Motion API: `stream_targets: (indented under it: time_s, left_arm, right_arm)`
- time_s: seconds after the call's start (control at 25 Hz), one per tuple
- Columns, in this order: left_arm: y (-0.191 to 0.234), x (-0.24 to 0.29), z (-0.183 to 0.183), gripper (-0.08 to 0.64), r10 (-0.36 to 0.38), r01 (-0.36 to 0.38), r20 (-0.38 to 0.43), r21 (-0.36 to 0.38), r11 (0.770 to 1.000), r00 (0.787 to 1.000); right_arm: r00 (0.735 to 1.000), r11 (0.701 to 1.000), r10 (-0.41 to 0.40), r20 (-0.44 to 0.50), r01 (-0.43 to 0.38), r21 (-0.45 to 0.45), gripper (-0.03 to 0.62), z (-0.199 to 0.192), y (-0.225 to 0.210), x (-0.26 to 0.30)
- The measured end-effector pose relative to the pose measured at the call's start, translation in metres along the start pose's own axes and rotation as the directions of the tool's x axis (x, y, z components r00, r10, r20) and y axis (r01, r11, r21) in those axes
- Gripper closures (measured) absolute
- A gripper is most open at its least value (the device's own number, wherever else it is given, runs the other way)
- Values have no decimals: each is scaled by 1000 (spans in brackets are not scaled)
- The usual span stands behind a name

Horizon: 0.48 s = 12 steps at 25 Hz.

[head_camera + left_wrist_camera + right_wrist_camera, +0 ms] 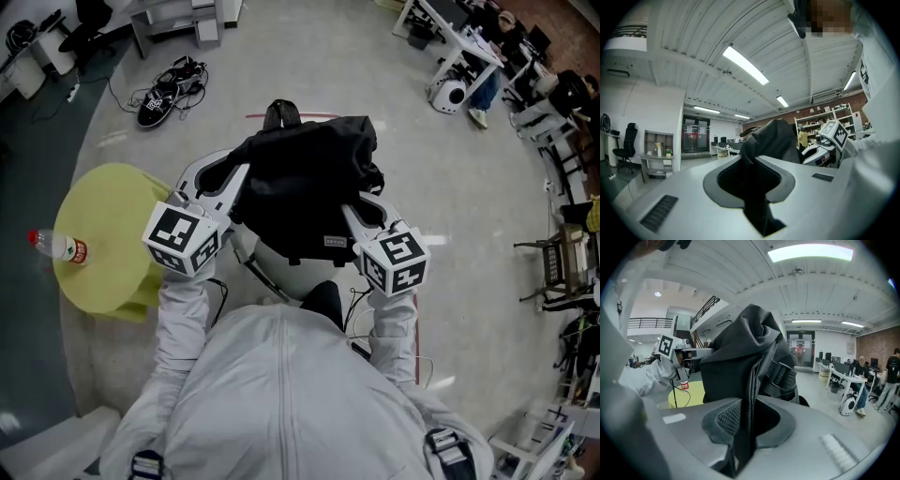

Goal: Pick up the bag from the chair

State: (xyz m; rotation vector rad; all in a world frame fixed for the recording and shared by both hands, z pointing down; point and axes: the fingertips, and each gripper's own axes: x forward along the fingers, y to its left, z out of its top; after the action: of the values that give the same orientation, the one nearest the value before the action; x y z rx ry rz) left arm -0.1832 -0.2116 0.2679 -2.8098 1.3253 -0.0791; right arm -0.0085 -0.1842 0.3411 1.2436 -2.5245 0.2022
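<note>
The black bag hangs bunched between both grippers, held up over the white chair. My left gripper is shut on the bag's left side; in the left gripper view dark fabric is pinched between the jaws and the bag rises beyond them. My right gripper is shut on the bag's right side; in the right gripper view a black webbing strap runs down between the jaws, with the bag bulging above. The bag hides most of the chair's seat.
A round yellow table stands to the left with a plastic bottle lying on it. Dark shoes and cables lie on the floor beyond. Desks, chairs and a white device fill the far right. Red tape marks the floor.
</note>
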Motion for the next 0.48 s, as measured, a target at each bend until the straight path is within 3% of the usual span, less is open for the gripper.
stream_targets:
  time_s: [0.48]
  left_arm:
    - [-3, -6, -3, 509, 7, -7, -8, 1, 1000, 1000]
  right_arm:
    - [1000, 1000, 7, 19, -7, -18, 534, -1, 5, -6]
